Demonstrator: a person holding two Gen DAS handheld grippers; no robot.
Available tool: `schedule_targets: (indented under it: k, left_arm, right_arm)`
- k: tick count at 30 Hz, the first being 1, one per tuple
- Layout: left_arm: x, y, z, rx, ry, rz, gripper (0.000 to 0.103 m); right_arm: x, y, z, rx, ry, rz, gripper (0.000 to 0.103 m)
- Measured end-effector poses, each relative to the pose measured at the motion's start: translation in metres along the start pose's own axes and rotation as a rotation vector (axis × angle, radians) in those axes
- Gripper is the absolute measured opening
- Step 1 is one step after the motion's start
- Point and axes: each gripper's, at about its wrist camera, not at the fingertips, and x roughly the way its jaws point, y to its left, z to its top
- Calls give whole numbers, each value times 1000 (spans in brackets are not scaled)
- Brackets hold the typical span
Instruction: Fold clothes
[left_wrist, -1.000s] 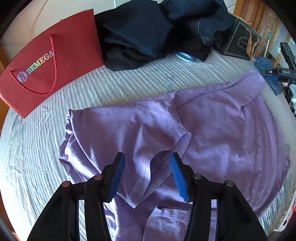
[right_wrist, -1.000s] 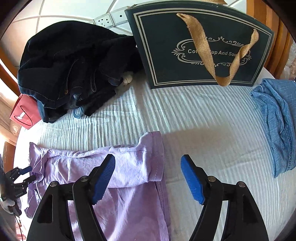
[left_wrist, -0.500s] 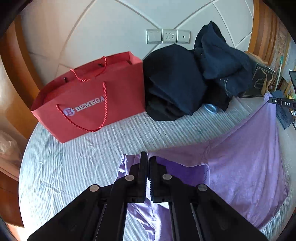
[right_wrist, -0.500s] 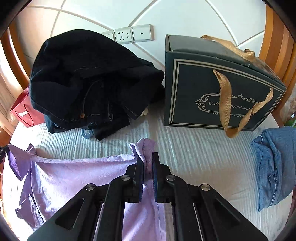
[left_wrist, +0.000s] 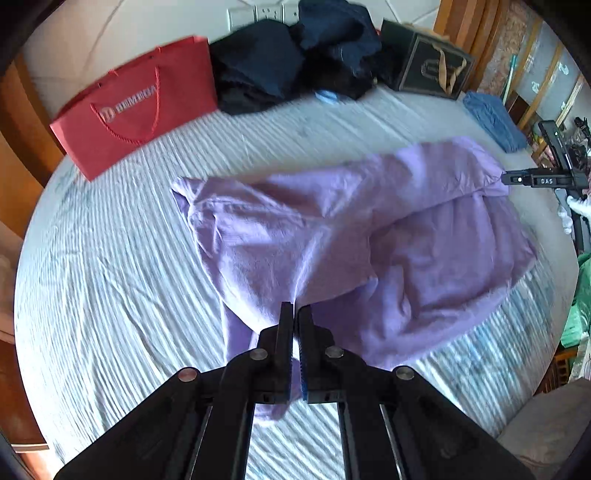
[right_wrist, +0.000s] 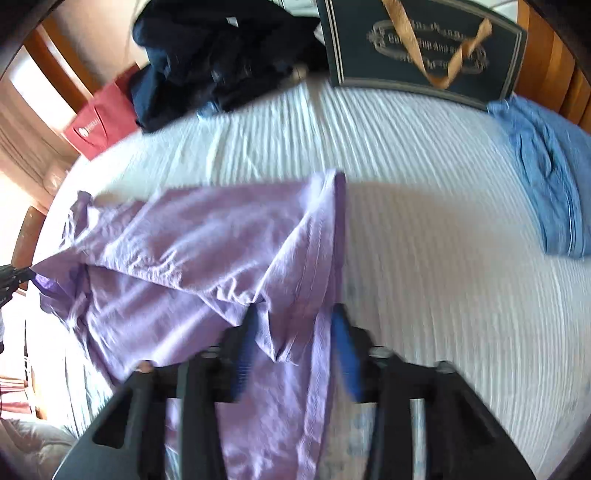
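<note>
Lilac shirt (left_wrist: 332, 221), motion-blurred, edge hidden inside left hand-held gripper (left_wrist: 295, 314).

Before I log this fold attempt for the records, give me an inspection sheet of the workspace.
Surface: bed sheet, white, ribbed, wrinkled.
Job's things: purple shirt, partly doubled over, one edge lifted.
Clutter: red paper bag; dark clothes pile; dark gift box with tan ribbon handles; folded blue garment.
Grippers: left claw shut on the purple shirt; right claw open, shirt fabric lying between its fingers.
Cables: nothing seen.
Surroundings: wall sockets behind the pile; wooden trim at the sides.
</note>
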Motion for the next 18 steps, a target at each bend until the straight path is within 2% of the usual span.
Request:
schedule_targets:
  k: [1,3,5,6,8,10,11,15,18]
  left_arm:
    - [-1,2,-2,-13,-1,0,17]
    - [-10,8,1,-51,-32,-17,24]
    - [-29,20,14,-94,-104,-34,49]
    - [-35,28,23,-114,-136,-23,54]
    - [-39,46,44,-164,-175,-1,56]
    - [-31,67,65,-223,-188,20,56]
    - [-21,75,74,-249,-177,21,56]
    - [24,100,102,-329,-108,19,56]
    - [55,106,105,-345,-54,11,56]
  right_arm:
    - [-2,-5,-2,20,-4,-2,75]
    - [-10,-15,-5,66,-27,0,74]
    - [-15,-18,9,92,-54,2,75]
    - [-18,-19,17,104,-68,2,75]
    - [-23,-22,32,128,-96,3,74]
    - [-28,-25,48,152,-123,5,67]
    - [-31,-26,55,164,-137,5,66]
    - [-10,-33,78,213,-97,-1,65]
    - [8,-36,89,247,-73,10,65]
